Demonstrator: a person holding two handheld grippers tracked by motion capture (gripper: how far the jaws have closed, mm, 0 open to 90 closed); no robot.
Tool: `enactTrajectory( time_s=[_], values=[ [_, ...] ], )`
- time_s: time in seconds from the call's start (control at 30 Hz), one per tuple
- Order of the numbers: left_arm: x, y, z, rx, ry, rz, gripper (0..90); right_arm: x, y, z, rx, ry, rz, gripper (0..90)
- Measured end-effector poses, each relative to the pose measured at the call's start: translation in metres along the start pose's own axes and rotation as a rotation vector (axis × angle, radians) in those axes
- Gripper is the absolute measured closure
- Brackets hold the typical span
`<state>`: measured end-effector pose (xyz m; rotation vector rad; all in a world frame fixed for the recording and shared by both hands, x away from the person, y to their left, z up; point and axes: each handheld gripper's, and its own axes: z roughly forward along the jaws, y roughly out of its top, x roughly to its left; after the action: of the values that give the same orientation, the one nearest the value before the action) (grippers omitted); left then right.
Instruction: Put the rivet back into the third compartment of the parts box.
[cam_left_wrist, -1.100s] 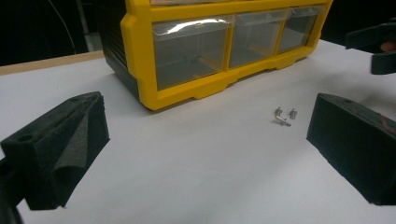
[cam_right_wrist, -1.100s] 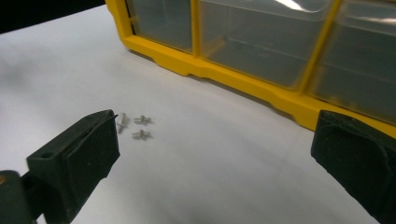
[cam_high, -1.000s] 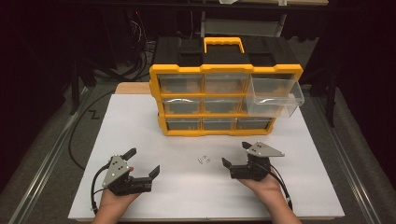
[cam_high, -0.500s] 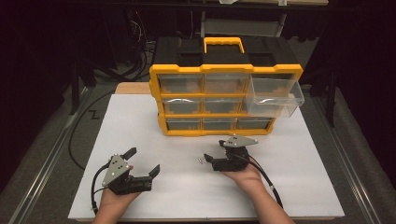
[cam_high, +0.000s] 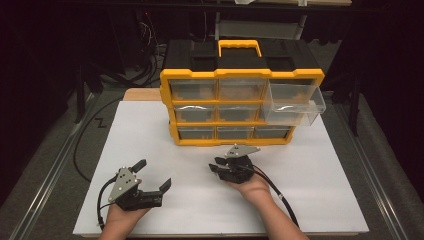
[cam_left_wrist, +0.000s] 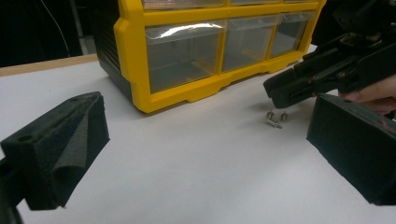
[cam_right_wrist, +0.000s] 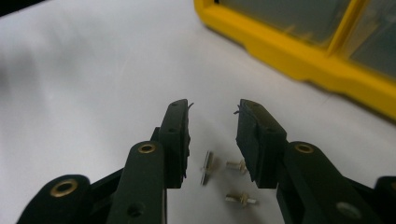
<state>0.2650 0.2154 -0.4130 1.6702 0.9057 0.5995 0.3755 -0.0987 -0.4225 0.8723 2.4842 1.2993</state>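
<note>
Right gripper (cam_right_wrist: 212, 128), jaws just narrowing, half-open and holding nothing, straddles three small silver screws (cam_right_wrist: 207, 168) at six o'clock of the yellow plastic drawer cabinet (cam_high: 240, 75); closing off-centre may scatter them.

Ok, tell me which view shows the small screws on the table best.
The right gripper view: three screws lie close up between the right hand-held gripper and its parted jaws. The left gripper view shows them smaller, farther off. In the high view the gripper covers that spot.
</note>
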Motion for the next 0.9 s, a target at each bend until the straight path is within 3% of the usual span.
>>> enactTrajectory(
  time_s=[0.13,0.17,0.27,0.4,0.57,0.73,0.9],
  values=[
    [-0.001,0.000,0.001,-0.004,-0.010,0.009,0.1,0.000,-0.003,0.003,0.037,0.015,-0.007,67.8],
    [-0.002,0.000,0.001,-0.008,-0.014,0.012,0.1,0.001,-0.004,0.004,0.068,0.015,-0.005,72.1],
    [-0.003,0.001,0.001,-0.009,-0.020,0.019,0.1,0.001,-0.005,0.007,0.083,0.028,-0.023,74.7],
    [-0.004,0.001,-0.001,-0.015,-0.014,0.018,0.1,0.002,-0.008,0.009,0.129,0.014,-0.014,75.7],
    [-0.003,0.001,-0.002,-0.025,-0.014,0.020,0.1,0.004,-0.010,0.010,0.141,0.007,-0.045,77.2],
    [-0.003,0.001,-0.002,-0.026,-0.013,0.017,0.1,0.010,-0.009,0.012,0.156,-0.036,-0.109,82.9],
    [-0.003,0.002,-0.001,-0.023,-0.020,0.007,0.1,0.012,-0.008,0.012,0.164,-0.038,-0.121,84.2]
  ],
)
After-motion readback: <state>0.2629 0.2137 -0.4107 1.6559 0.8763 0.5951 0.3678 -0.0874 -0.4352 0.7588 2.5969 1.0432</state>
